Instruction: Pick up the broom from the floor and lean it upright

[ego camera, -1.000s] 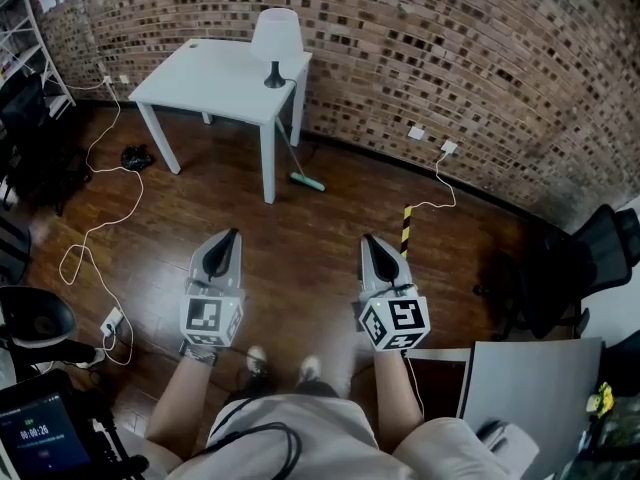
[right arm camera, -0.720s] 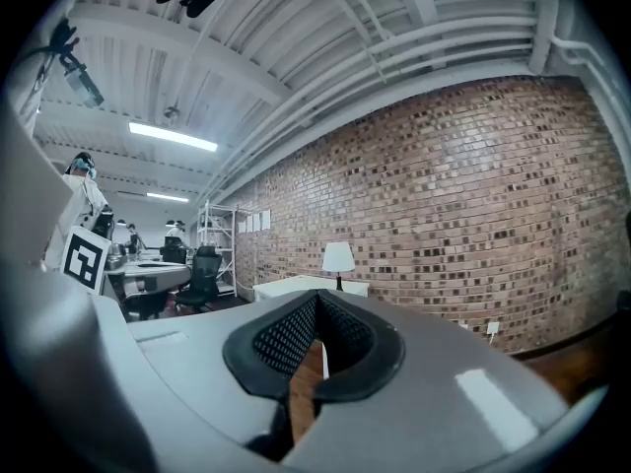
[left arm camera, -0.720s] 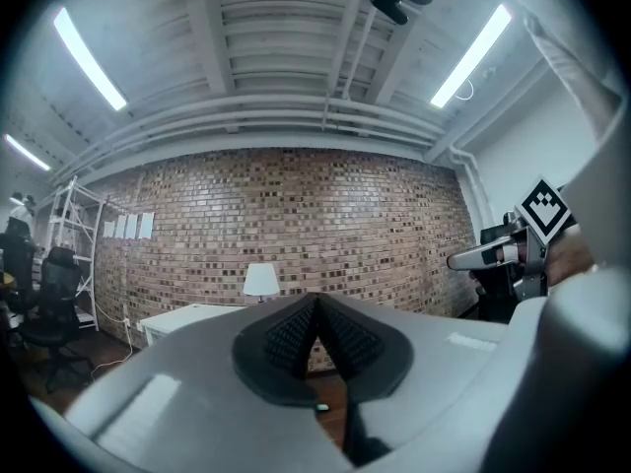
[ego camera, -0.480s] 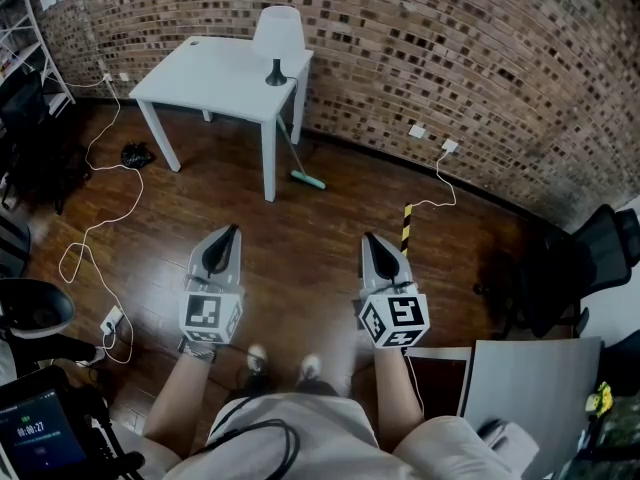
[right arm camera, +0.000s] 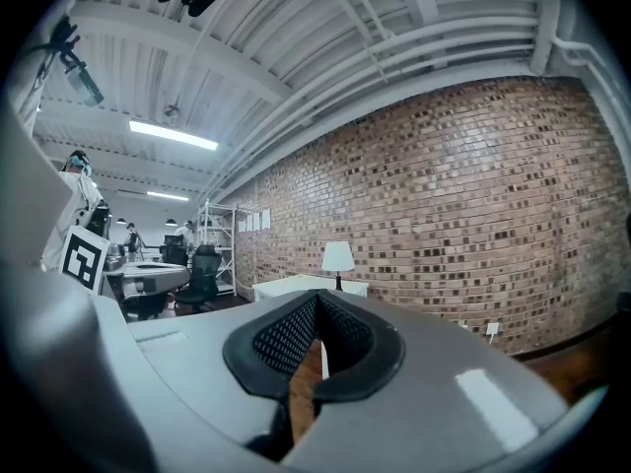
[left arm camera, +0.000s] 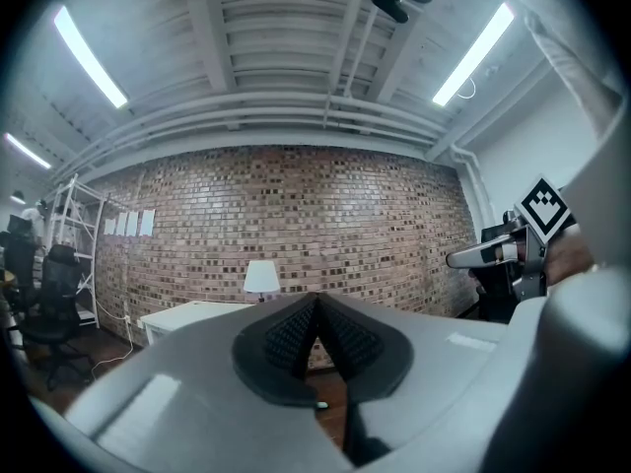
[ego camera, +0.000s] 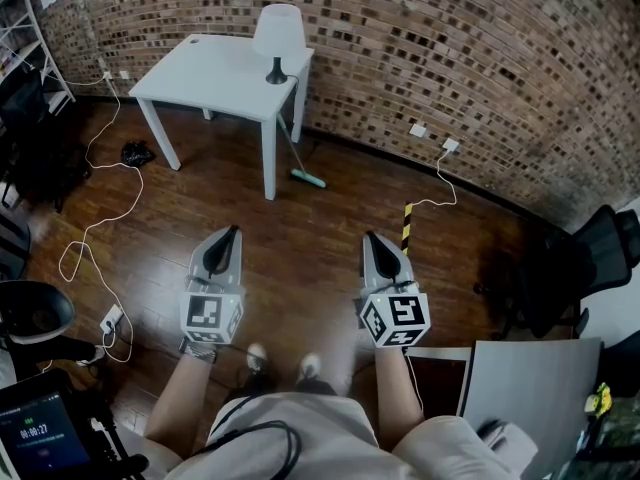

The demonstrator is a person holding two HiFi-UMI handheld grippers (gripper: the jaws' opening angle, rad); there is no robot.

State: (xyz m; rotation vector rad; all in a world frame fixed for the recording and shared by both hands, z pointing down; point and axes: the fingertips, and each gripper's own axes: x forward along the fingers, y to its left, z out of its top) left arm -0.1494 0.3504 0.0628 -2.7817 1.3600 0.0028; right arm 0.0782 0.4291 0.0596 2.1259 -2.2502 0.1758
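We see the broom (ego camera: 291, 151) leaning tilted against the white bench (ego camera: 210, 76) by the brick wall (ego camera: 450, 48), its green head on the floor (ego camera: 300, 230). It is well apart from both tools. The left hand-held gripper (ego camera: 234, 232) and right hand-held gripper (ego camera: 368, 237) hover level, both jaws pressed together, holding nothing.

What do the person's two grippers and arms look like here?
Both the left gripper and right gripper are grey tapering shells with black textured pads inside the jaws. Each carries a white cube printed with black square markers. The forearms are unsleeved; a black cable loops over light clothing.
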